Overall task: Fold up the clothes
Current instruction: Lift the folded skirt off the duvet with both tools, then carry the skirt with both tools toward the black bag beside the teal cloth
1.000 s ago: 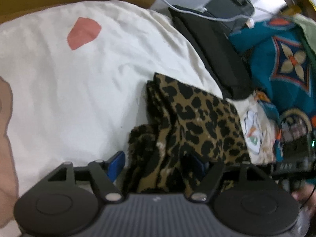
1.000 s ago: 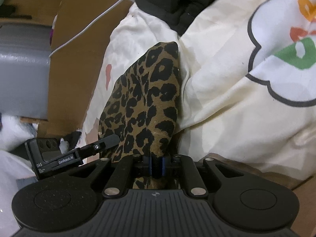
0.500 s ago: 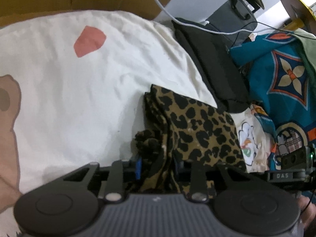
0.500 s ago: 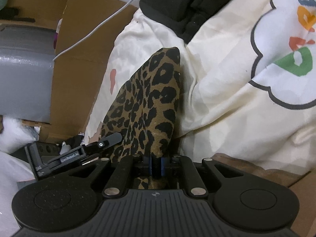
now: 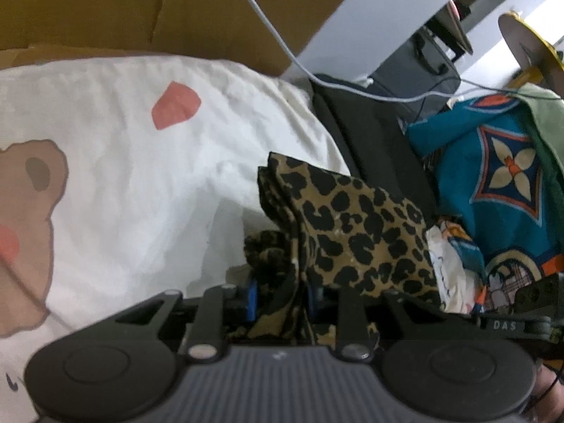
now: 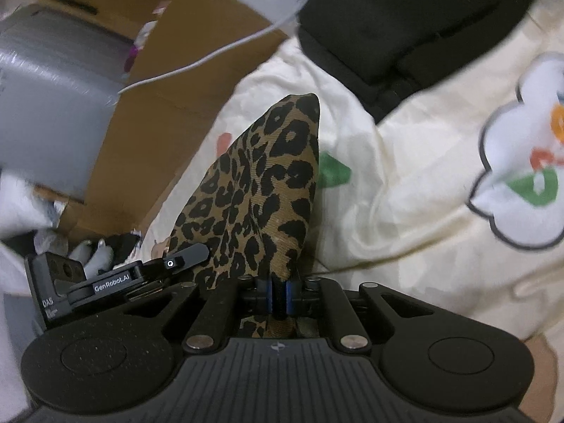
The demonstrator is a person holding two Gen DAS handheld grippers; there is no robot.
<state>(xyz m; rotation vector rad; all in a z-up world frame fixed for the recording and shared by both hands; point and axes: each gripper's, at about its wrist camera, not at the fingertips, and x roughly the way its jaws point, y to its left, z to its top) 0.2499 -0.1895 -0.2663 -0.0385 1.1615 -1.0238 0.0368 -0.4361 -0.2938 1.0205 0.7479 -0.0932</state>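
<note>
Right wrist view: right gripper fingers clamped on leopard-print garment; left gripper fingers closing, pinching its bunched edge.

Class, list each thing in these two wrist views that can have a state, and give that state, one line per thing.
Leopard-print garment: folded, bunched, gripped at both ends.
Left gripper: closing, garment between its fingers.
Right gripper: shut on the garment.
Cream bedsheet: spread out, wrinkled.
Black garment: folded, lying on the sheet.
</note>
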